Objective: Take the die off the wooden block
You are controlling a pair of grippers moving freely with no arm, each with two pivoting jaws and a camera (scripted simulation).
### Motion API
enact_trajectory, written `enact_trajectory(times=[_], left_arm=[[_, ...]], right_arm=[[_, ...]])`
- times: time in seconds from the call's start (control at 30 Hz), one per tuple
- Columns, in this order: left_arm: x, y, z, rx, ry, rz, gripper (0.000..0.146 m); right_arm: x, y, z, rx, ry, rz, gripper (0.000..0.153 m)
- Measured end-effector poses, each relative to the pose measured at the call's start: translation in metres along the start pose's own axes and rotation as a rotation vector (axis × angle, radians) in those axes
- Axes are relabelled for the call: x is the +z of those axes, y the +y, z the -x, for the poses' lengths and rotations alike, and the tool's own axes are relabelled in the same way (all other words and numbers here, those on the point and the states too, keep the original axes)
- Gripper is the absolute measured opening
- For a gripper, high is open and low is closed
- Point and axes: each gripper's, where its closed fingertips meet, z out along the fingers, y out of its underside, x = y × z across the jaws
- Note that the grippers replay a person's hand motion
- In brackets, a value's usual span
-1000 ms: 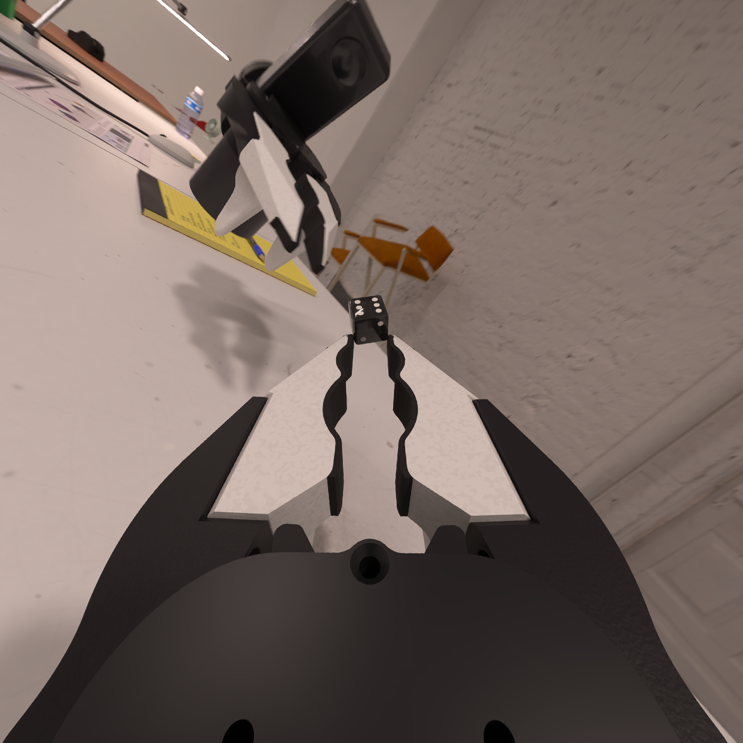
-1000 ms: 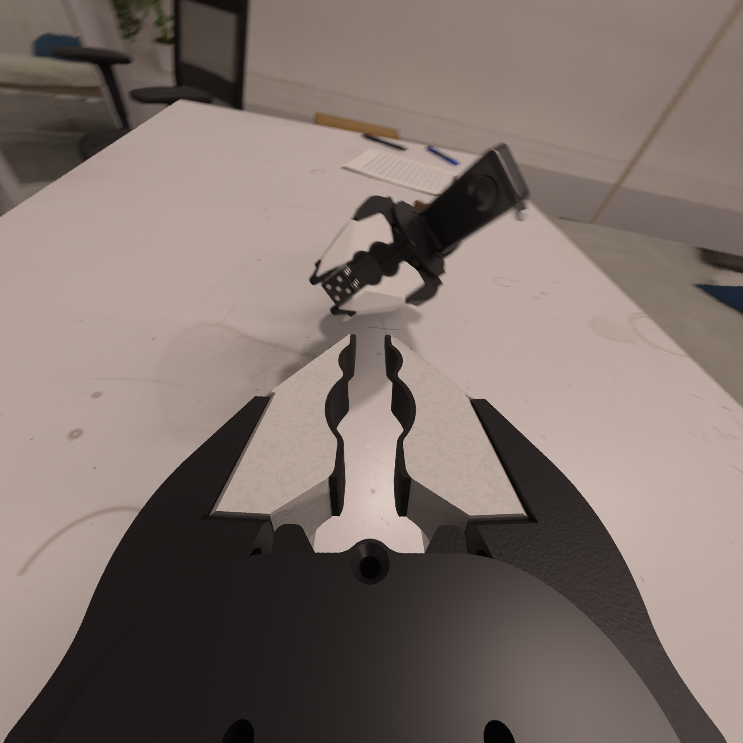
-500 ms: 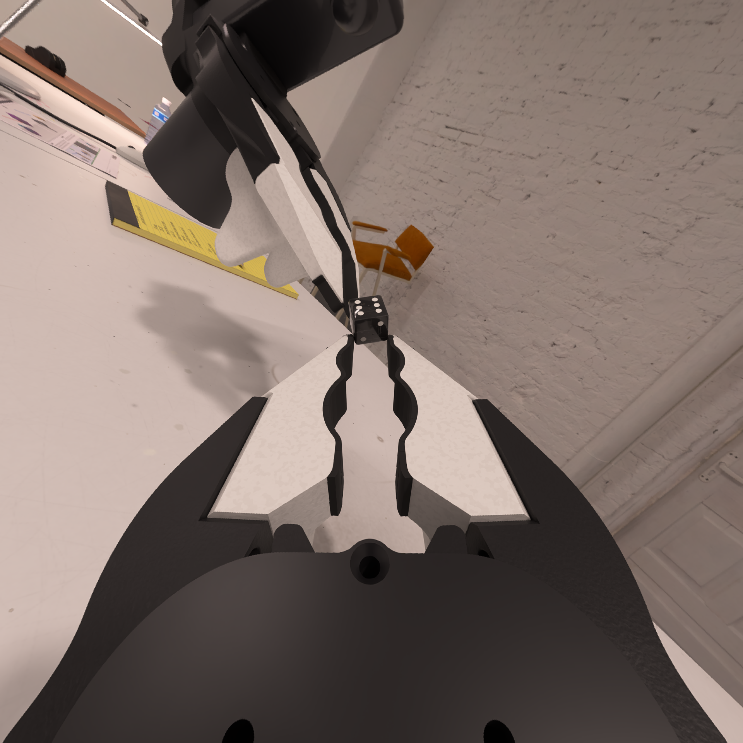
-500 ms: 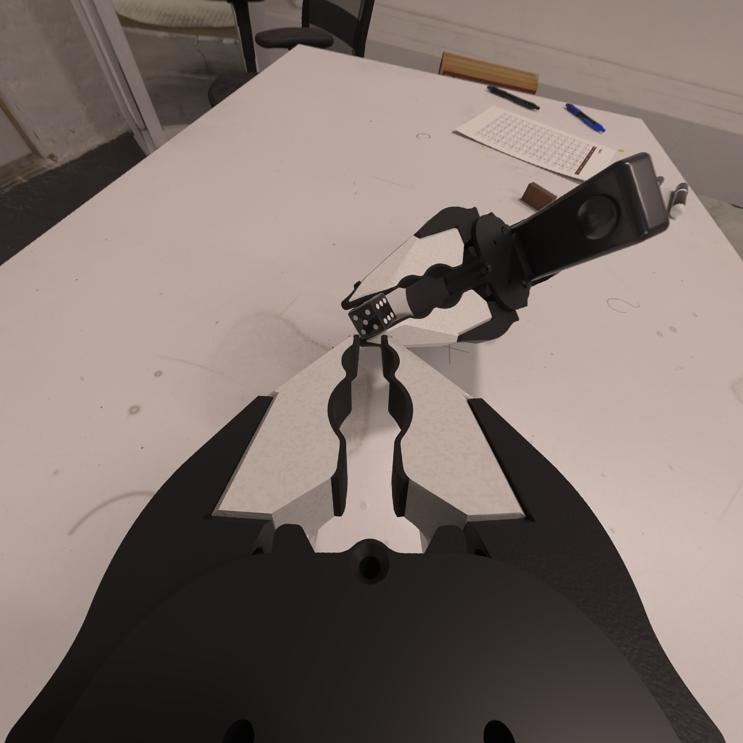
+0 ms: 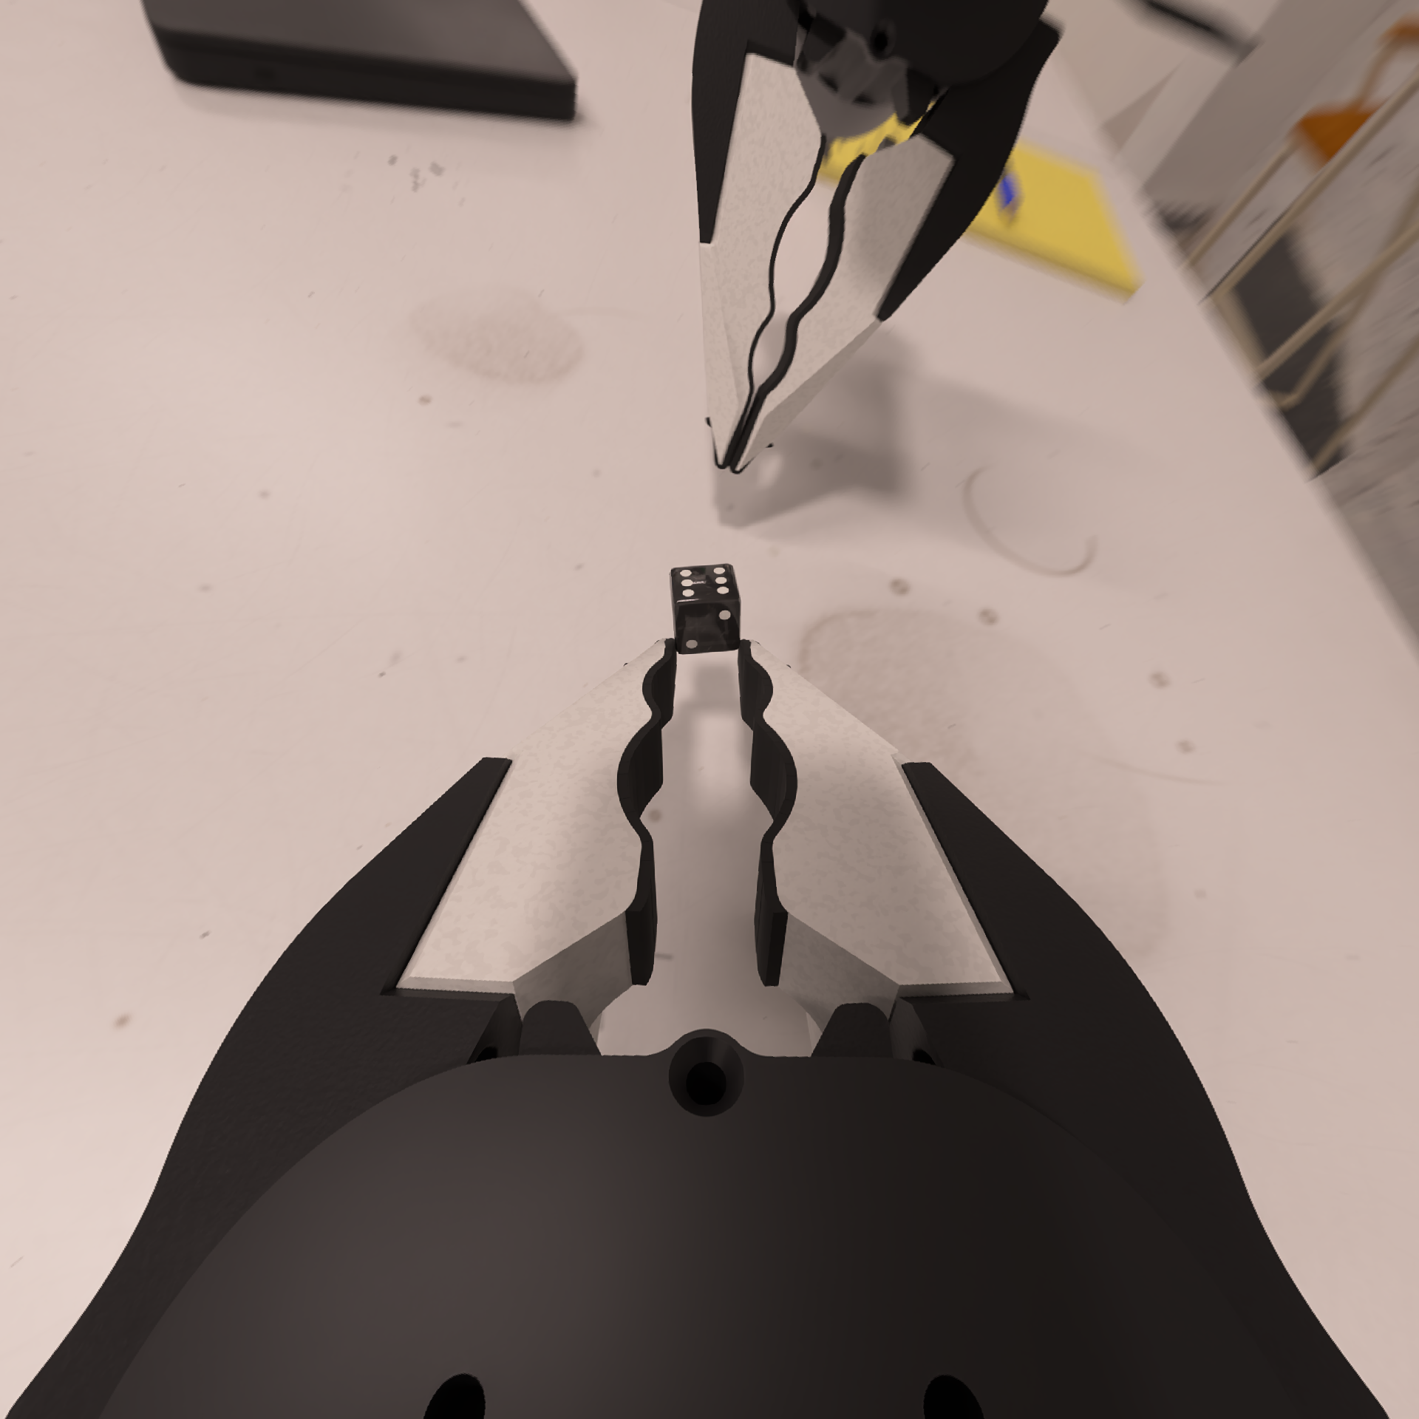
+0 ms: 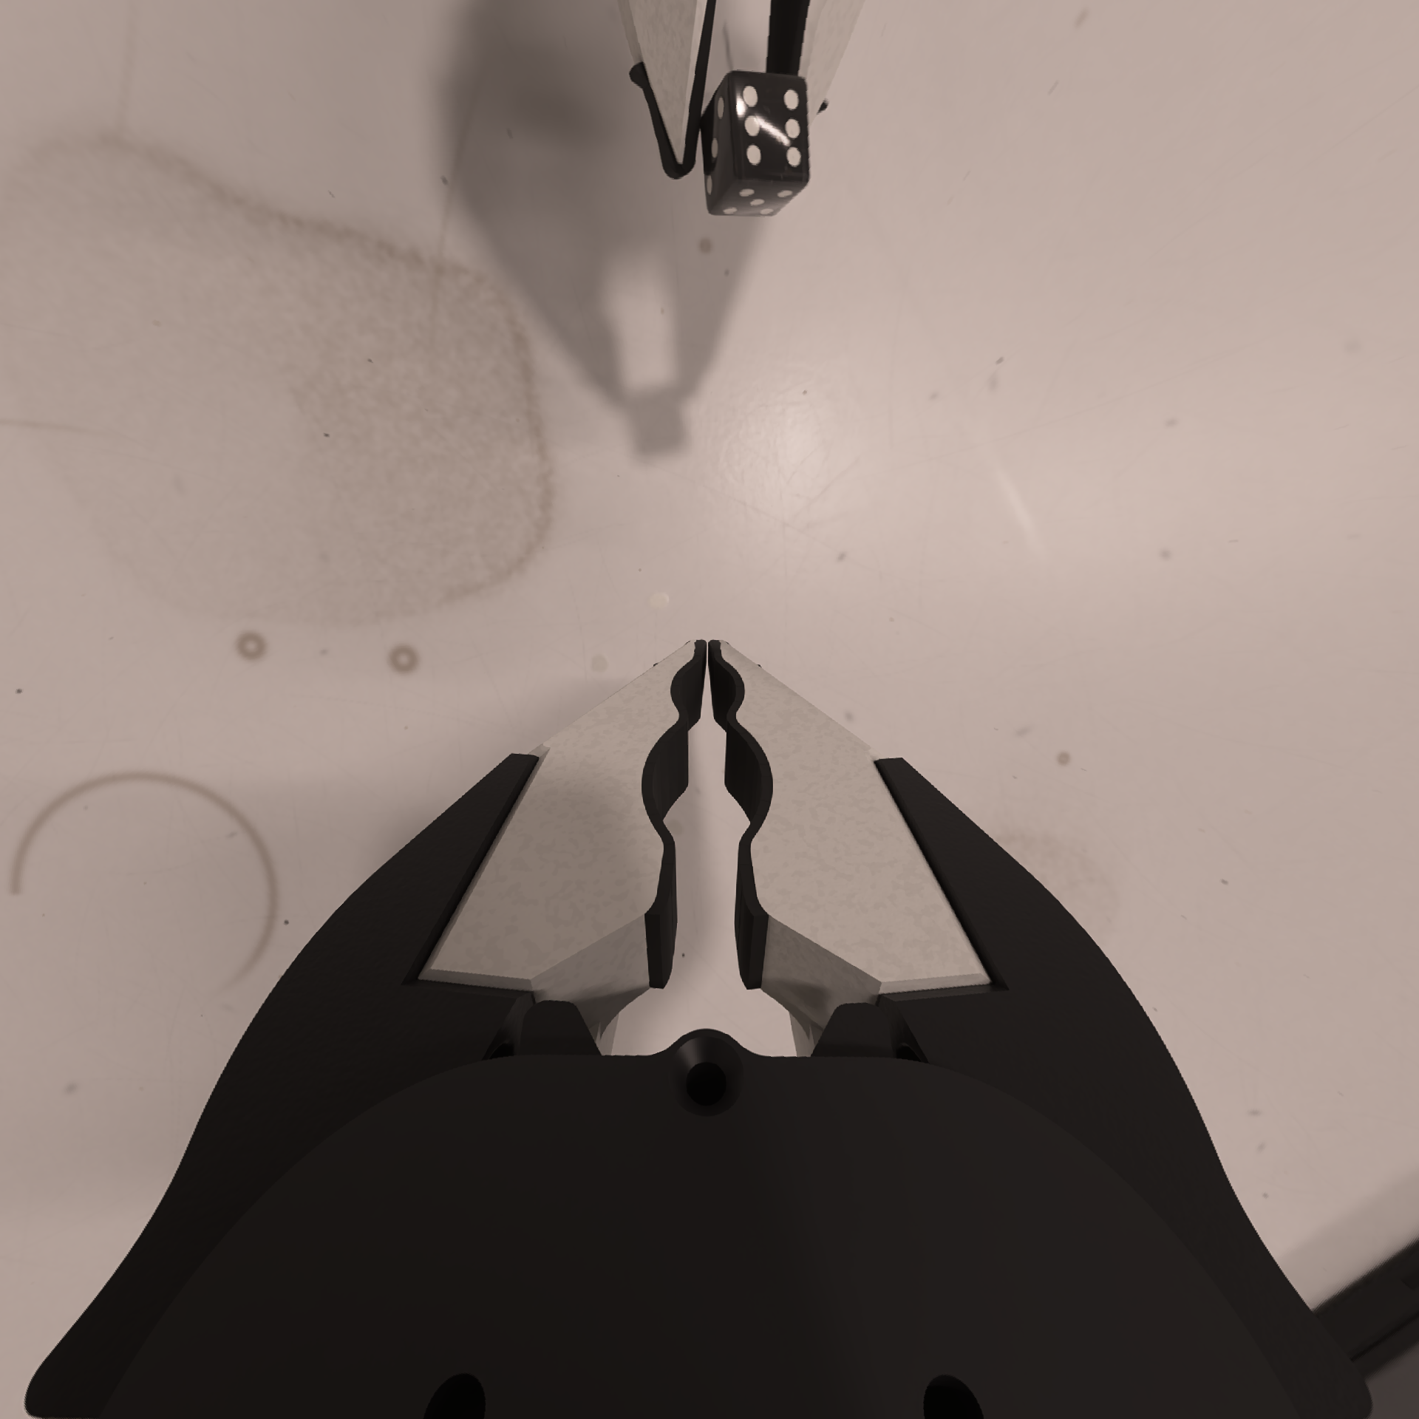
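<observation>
Left gripper (image 5: 706,651) fingers clamped on black die (image 5: 704,606) at their tips, above white tabletop (image 5: 230,537), right gripper (image 5: 733,461) at 12 o'clock, fingers pressed together, holding nothing.

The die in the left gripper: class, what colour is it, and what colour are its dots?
The die is glossy black with white dots, clearest in the right wrist view.

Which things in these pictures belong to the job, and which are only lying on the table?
Belong to the job:
- black die, pinched at the tips of the left gripper
- right gripper, shut and empty
- the wooden block is not in view

Just lying about:
- yellow pad
- flat black object
- white table, stained
</observation>
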Motion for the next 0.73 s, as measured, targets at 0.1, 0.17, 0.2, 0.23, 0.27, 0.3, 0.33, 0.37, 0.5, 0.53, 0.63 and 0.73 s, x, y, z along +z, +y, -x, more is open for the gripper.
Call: enact_trajectory(times=[0.1,0.17,0.2,0.23,0.27,0.3,0.33,0.37,0.5,0.53,0.63,0.73], left_arm=[[0.009,0.008,0.007,0.054,-0.086,0.071,0.016],[0.014,0.009,0.011,0.073,-0.128,0.070,0.016],[0.015,0.009,0.013,0.072,-0.139,0.066,0.016],[0.016,0.008,0.014,0.063,-0.143,0.056,0.016],[0.016,0.008,0.015,0.053,-0.143,0.046,0.016],[0.016,0.008,0.017,0.047,-0.144,0.040,0.016],[0.016,0.008,0.018,0.048,-0.148,0.038,0.016],[0.016,0.008,0.019,0.052,-0.157,0.040,0.016],[0.013,0.003,0.020,0.067,-0.180,0.024,0.016],[0.011,-0.001,0.021,0.072,-0.194,0.009,0.016],[-0.009,-0.023,0.026,0.068,-0.288,-0.054,0.016],[-0.057,-0.053,0.030,0.034,-0.456,-0.123,0.016]], right_arm=[[0.019,0.000,0.000,-0.009,-0.035,0.106,0.000],[0.028,0.000,0.000,-0.044,-0.040,0.165,0.000],[0.030,-0.001,-0.001,-0.059,-0.037,0.185,0.000],[0.032,-0.003,-0.001,-0.070,-0.042,0.190,0.001],[0.033,-0.005,-0.001,-0.074,-0.047,0.198,0.001],[0.034,-0.006,-0.002,-0.075,-0.049,0.203,0.003],[0.035,-0.008,-0.002,-0.079,-0.049,0.201,0.005],[0.035,-0.009,-0.003,-0.080,-0.047,0.199,0.007],[0.032,-0.014,-0.004,-0.074,-0.025,0.142,0.016],[0.029,-0.017,-0.005,-0.068,-0.005,0.101,0.018],[0.009,-0.030,-0.011,-0.032,0.069,-0.073,0.022],[-0.020,-0.035,-0.020,0.050,0.151,-0.290,0.025]])
